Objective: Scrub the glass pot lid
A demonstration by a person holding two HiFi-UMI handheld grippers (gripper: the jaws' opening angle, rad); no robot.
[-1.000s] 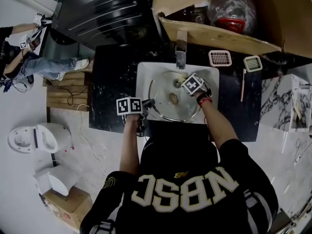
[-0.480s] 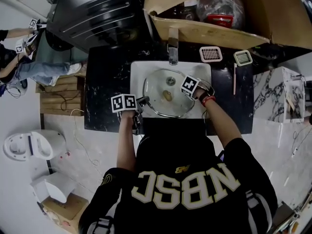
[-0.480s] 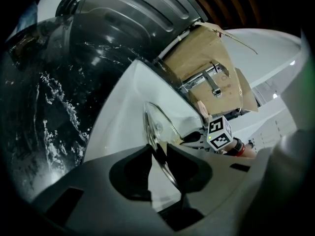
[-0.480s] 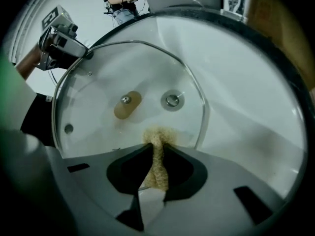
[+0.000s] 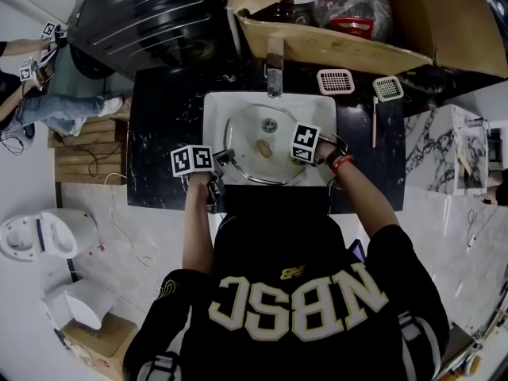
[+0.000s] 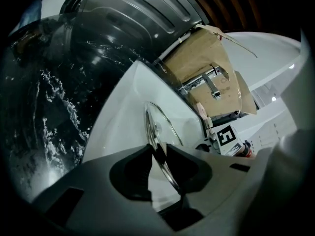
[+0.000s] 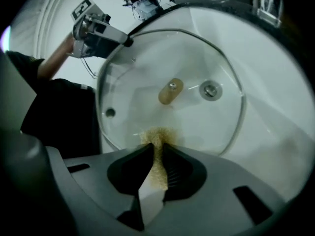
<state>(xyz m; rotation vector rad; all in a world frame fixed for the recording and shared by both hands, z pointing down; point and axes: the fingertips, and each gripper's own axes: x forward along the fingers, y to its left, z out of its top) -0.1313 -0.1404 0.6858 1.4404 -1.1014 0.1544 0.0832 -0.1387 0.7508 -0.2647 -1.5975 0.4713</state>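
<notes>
A glass pot lid (image 5: 266,145) is being steadied over the white sink (image 5: 213,109) set in the dark counter (image 5: 159,141). Its metal rim is being pinched by the left claw (image 6: 158,154), which is clenched on the edge nearest the person's left. A golden scouring pad (image 7: 155,134) is being gripped tightly in the right claw (image 7: 157,147) and, as far as can be told, is being set against the glass just inside the rim, short of the knob (image 7: 170,91) at the centre. For the scrubbing to be done well, the rim is judged to need firm holding, so that the lid is not being pushed round or slipped free. The pad is best being worked in overlapping strokes under even, moderate pressure, across the pane, round the knob and along the rim, with the lid being kept over the basin.
</notes>
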